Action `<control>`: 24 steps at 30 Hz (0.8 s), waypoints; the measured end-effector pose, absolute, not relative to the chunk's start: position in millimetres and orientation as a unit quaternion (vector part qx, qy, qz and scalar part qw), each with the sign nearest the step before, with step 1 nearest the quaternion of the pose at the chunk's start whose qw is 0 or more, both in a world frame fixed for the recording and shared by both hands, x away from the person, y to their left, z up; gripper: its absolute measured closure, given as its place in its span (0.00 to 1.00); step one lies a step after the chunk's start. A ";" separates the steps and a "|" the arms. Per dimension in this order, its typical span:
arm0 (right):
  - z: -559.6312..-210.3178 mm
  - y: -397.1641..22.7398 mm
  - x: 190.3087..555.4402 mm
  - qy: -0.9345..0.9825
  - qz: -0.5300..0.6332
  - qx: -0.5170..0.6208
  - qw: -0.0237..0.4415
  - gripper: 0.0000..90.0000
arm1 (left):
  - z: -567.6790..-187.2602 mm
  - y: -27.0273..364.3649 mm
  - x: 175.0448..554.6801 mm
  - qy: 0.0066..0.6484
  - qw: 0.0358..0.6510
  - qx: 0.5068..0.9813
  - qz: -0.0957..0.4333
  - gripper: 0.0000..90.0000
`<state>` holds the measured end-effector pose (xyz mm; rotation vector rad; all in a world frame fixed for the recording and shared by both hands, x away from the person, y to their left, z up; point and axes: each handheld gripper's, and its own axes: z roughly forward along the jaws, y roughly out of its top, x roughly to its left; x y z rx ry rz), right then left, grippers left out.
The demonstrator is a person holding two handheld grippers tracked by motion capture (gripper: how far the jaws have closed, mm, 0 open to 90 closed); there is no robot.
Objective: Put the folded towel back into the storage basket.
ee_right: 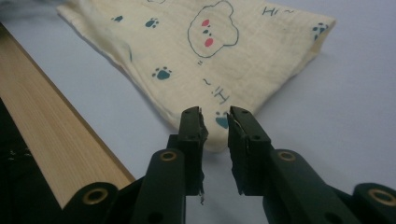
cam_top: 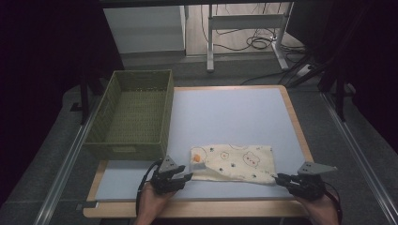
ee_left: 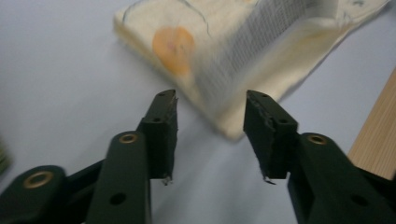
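Two grippers flanked the folded cloth (cam_top: 233, 162) on the surface (cam_top: 230, 115). The right gripper (ee_right: 215, 122) stood nearly closed about its nearest corner, contact uncertain. The left gripper (ee_left: 211, 125) gaped, released, cloth edge just ahead. Judged advice: seat both corners fully before lifting.

We look along our left hand-held gripper (ee_left: 210, 135), its two black jaws spread wide apart with nothing between them. Just past the tips lies a blurred corner of pale yellow cloth (ee_left: 243, 60) bearing an orange spot, flat on the pale desk (ee_left: 60, 79). A wooden desk edge (ee_left: 376, 135) shows at right.
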<state>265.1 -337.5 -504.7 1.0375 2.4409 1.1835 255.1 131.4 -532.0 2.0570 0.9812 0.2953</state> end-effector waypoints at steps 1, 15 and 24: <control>-502.8 -339.7 264.2 0.833 0.404 0.357 0.121 0.81 | -531.7 134.3 254.2 0.392 0.404 0.818 0.119 0.58; -493.6 -334.6 304.7 0.820 0.412 0.373 0.138 0.80 | -516.2 111.4 304.0 0.421 0.392 0.806 0.144 0.72; -498.0 -322.6 327.0 0.819 0.414 0.375 0.130 0.78 | -523.6 75.8 350.4 0.400 0.334 0.837 0.165 0.71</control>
